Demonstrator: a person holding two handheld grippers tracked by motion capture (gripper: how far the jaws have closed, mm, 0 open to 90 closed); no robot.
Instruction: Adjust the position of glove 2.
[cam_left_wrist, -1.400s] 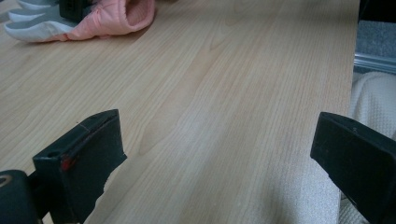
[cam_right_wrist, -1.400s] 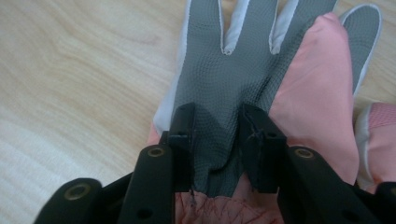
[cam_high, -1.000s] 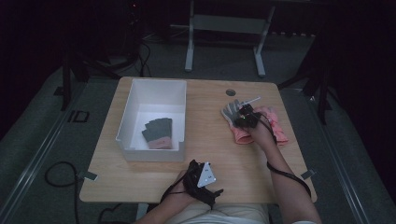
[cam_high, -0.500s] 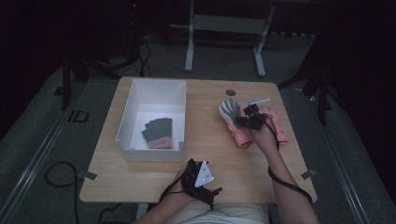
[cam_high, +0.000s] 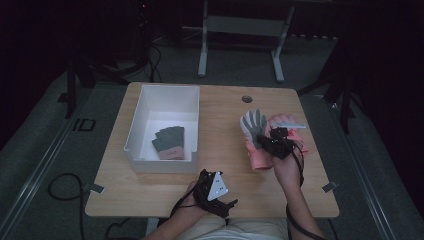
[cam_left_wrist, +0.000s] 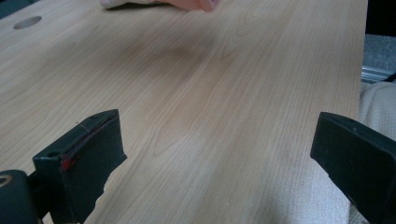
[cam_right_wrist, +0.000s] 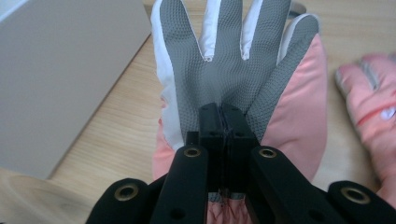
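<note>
The glove (cam_right_wrist: 236, 70) is a padded winter one: its palm and the undersides of its fingers are covered in grey, dimpled grip fabric, white strips run between the fingers, and the cuff and outer edge are salmon pink. It lies palm up on the wooden table (cam_high: 220, 145), to the right of the white bin (cam_high: 162, 127), with its fingers spread and pointing away from the person. In the right gripper view the bin's white wall stands just beside the glove's thumb edge.

The right gripper (cam_right_wrist: 222, 116) sits over the heel of the glove's palm. Its two black jaws are pressed together with no gap between them, their tips resting on the grey grip fabric; whether a fold of that fabric is pinched between them cannot be told. The glove's fingers fan out beyond the tips, and its pink cuff lies under the gripper's body.

A second pink glove (cam_right_wrist: 371, 116) lies just beside the first, on the side away from the bin. A dark grey and pink glove (cam_high: 169, 143) lies inside the bin.

The left gripper (cam_high: 214, 192) rests near the table's front edge, nearer the person than the bin, its jaws wide apart over bare wood.
</note>
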